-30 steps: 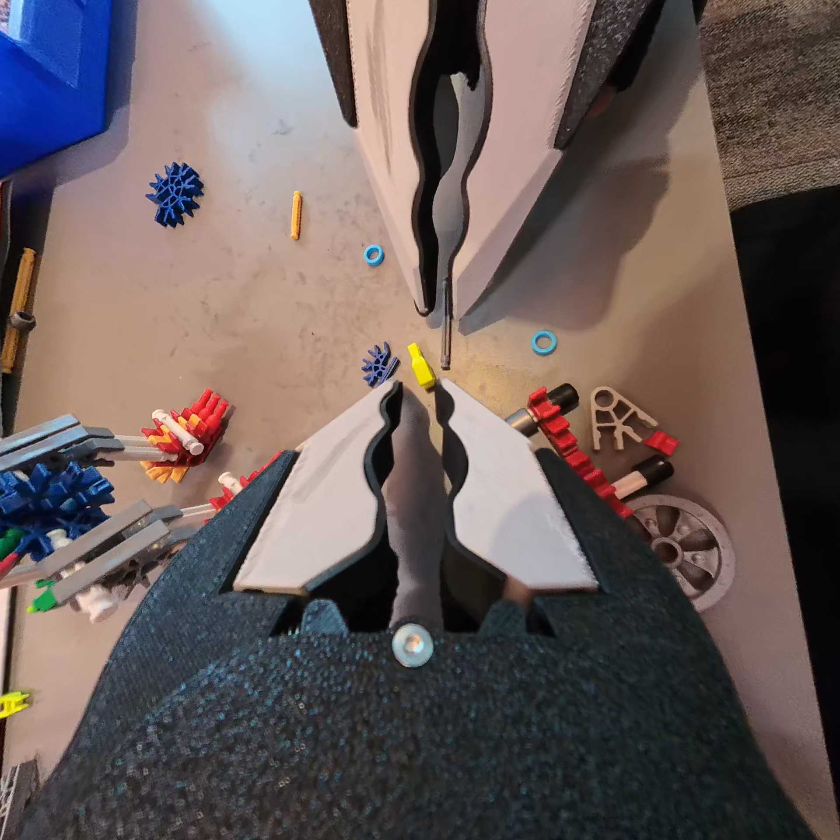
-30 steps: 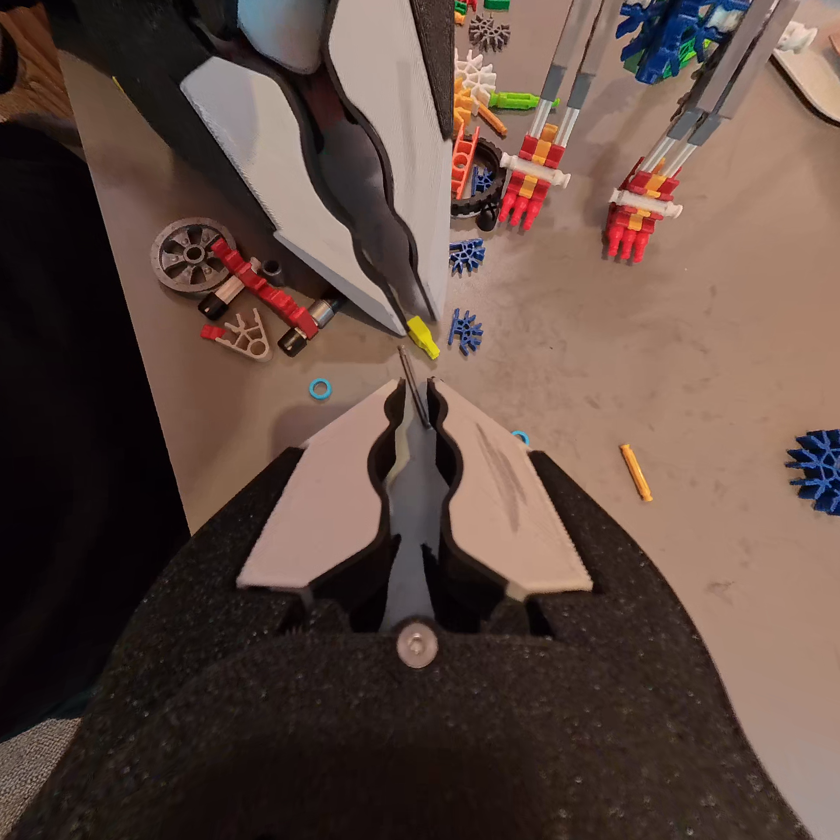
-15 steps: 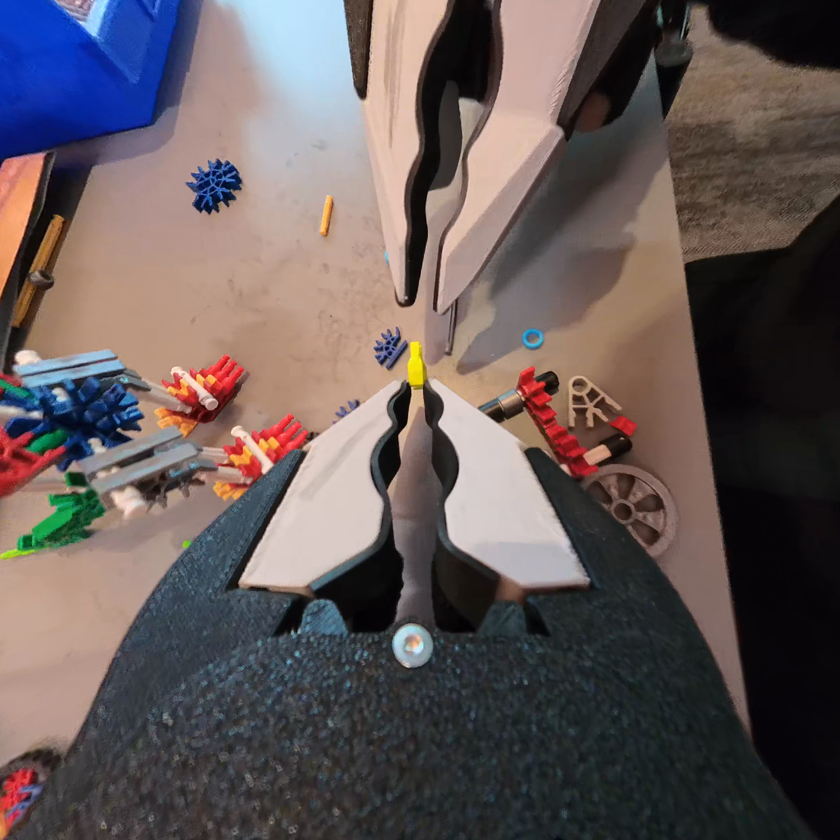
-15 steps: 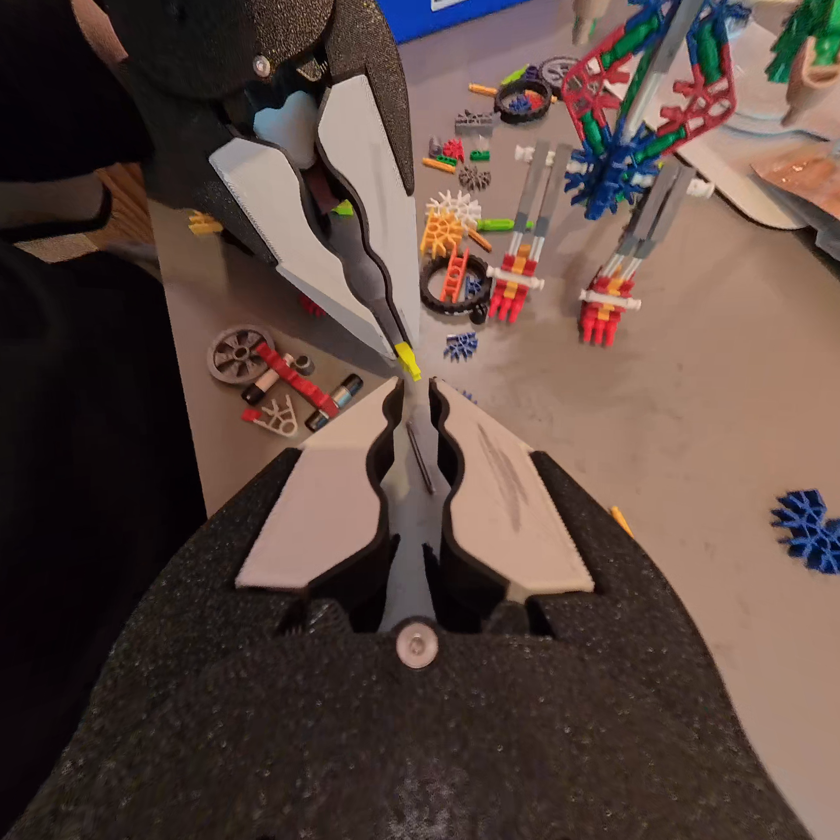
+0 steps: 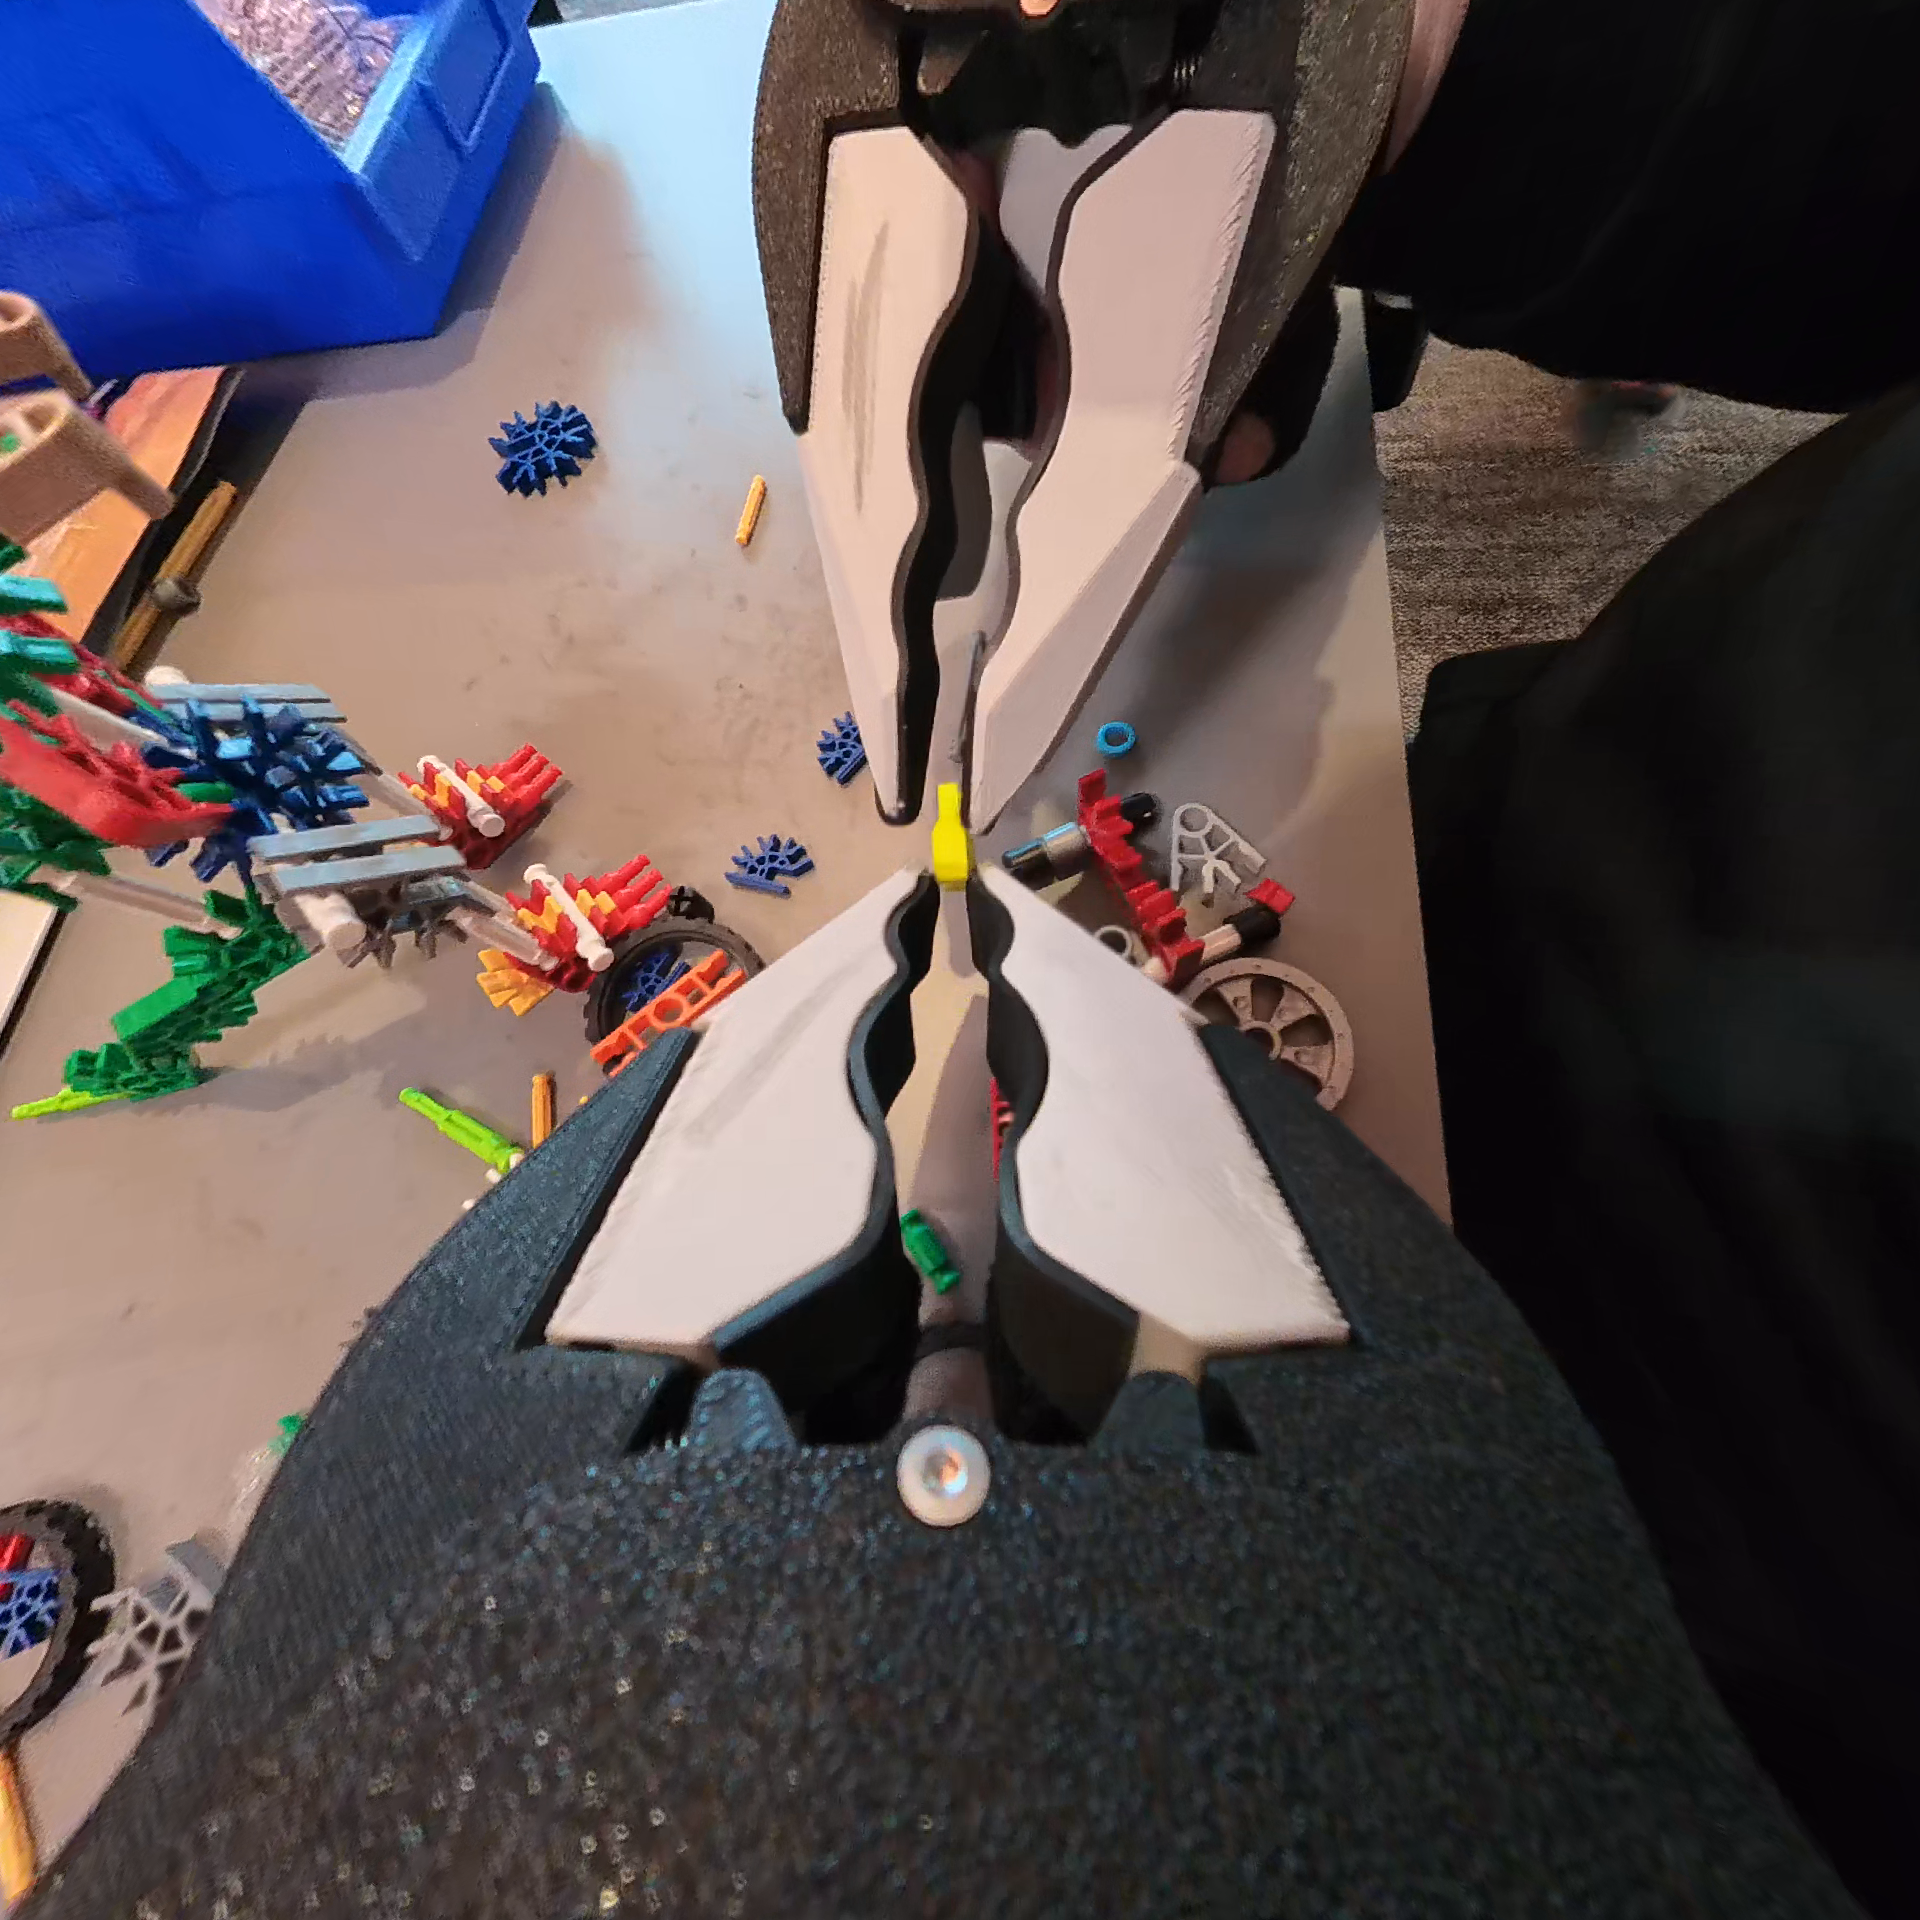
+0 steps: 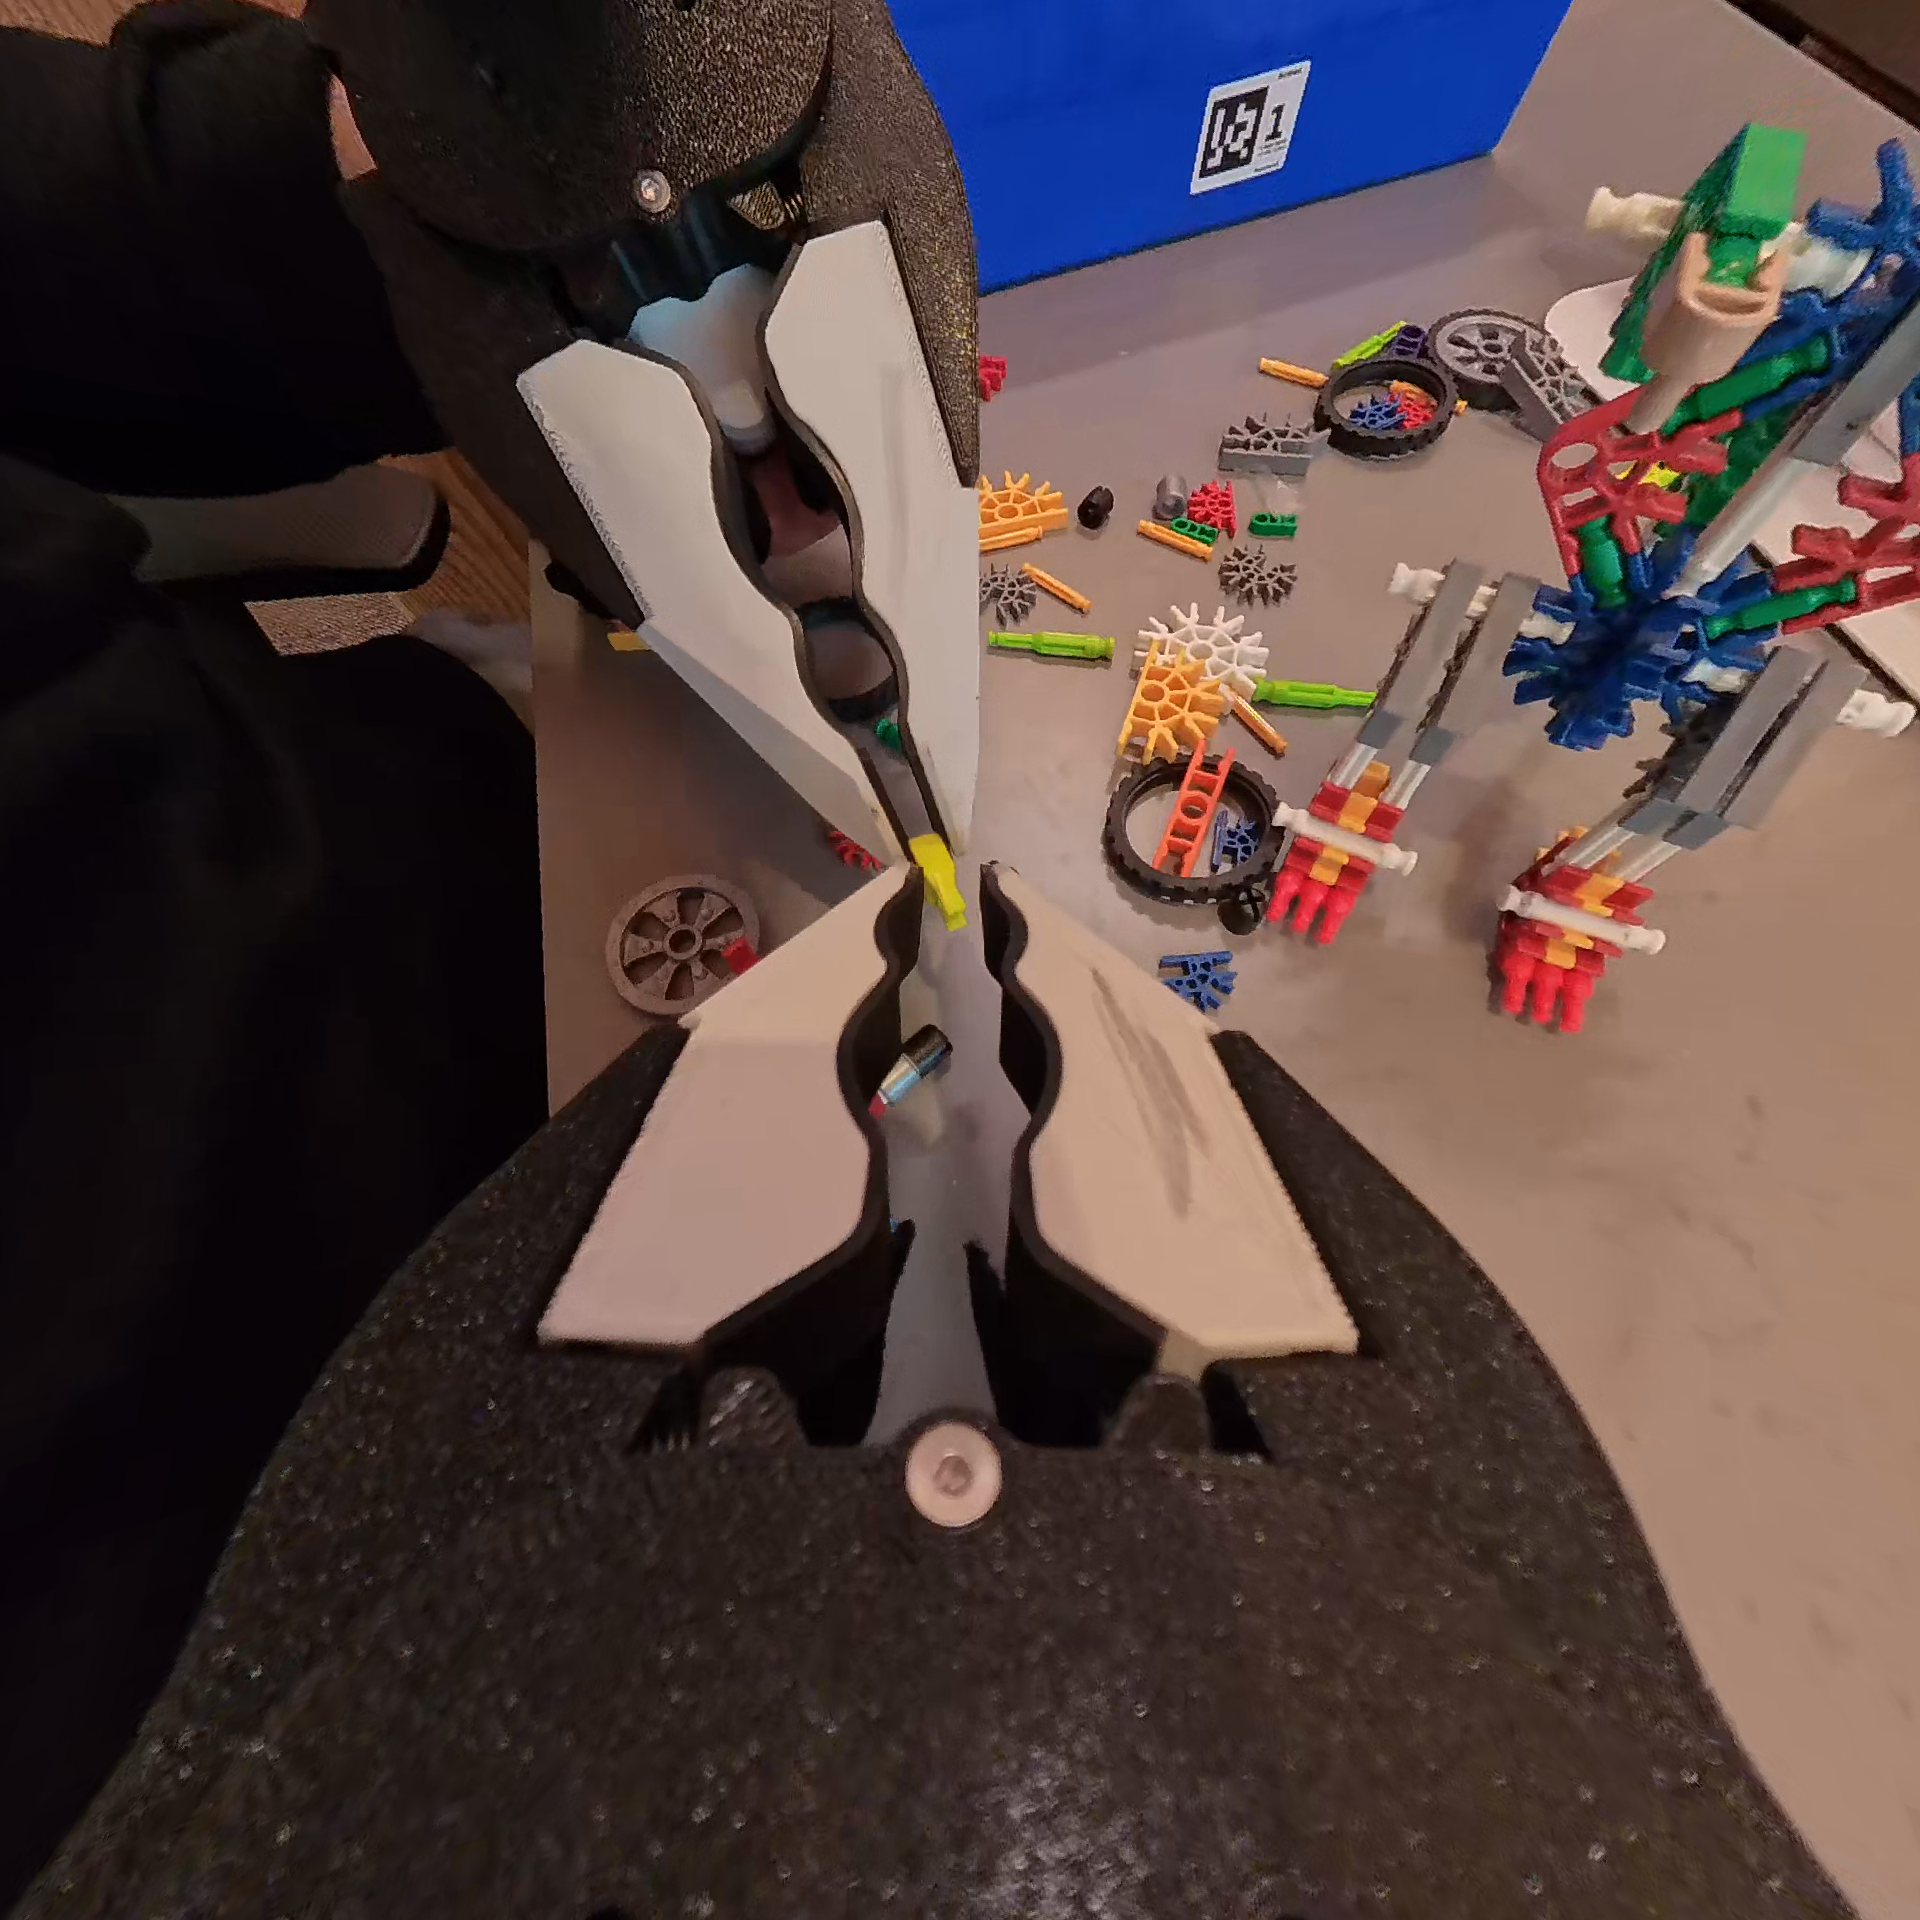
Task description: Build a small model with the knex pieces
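Two grippers are seen tip to tip above the grey table. The left gripper is clamped on a small yellow connector, which is pinched at the very tips and pointed forward. The right gripper is met head-on, its fingers slightly parted at the tips, and the free end of the yellow piece is seen just inside that narrow gap (whether it is touched by either finger cannot be told). In the left wrist view a thin dark rod is seen between the fingers of the right gripper; whether it is gripped or merely lying below cannot be told.

On the table under the pair, a grey spoked wheel, a red toothed bar and black-capped rods are scattered near the edge. A small blue ring is seen just beyond them. Blue snowflake connectors are dotted about, and a short orange rod is lying apart from them.

Farther off, a tall model of red, blue and green pieces is stood on two legs with red and yellow feet. A black tyre with an orange ladder piece inside is lying just beside it. A blue bin with a square printed marker is set at the back
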{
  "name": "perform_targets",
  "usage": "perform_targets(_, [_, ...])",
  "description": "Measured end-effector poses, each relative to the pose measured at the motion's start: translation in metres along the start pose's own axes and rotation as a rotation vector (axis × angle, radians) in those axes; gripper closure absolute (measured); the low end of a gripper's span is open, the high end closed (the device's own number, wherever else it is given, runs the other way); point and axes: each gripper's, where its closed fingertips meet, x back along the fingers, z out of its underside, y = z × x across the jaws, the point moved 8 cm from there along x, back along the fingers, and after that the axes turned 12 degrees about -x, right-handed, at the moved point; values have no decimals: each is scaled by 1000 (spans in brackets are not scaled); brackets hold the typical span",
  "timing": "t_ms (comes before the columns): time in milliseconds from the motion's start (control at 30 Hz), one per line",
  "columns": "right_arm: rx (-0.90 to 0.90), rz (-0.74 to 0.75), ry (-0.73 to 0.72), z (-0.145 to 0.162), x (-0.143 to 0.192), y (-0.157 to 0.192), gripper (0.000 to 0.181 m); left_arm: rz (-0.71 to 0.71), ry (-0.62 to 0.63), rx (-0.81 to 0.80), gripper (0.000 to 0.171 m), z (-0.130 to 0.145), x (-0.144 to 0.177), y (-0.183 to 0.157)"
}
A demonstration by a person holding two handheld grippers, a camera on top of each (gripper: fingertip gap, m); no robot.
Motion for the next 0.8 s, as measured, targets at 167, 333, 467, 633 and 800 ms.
perform_targets(167, [4,-18,-1,-3,-1,1,171,-2,-17,-9,168,0,4,0])
perform_targets(333, [13,-35,13,-2,-4,3,173,-2,-41,-8,168,-1,7,0])
perform_targets(467, [26,-61,0,-3,-4,5,176,-6,-49,-3,168,-1,11,-1])
perform_targets(633, [25,-65,-19,-6,-5,3,176,-46,-19,6,167,1,23,0])
perform_targets(800, [-5,-41,-6,1,-2,-9,176,-143,120,75,162,23,51,12])
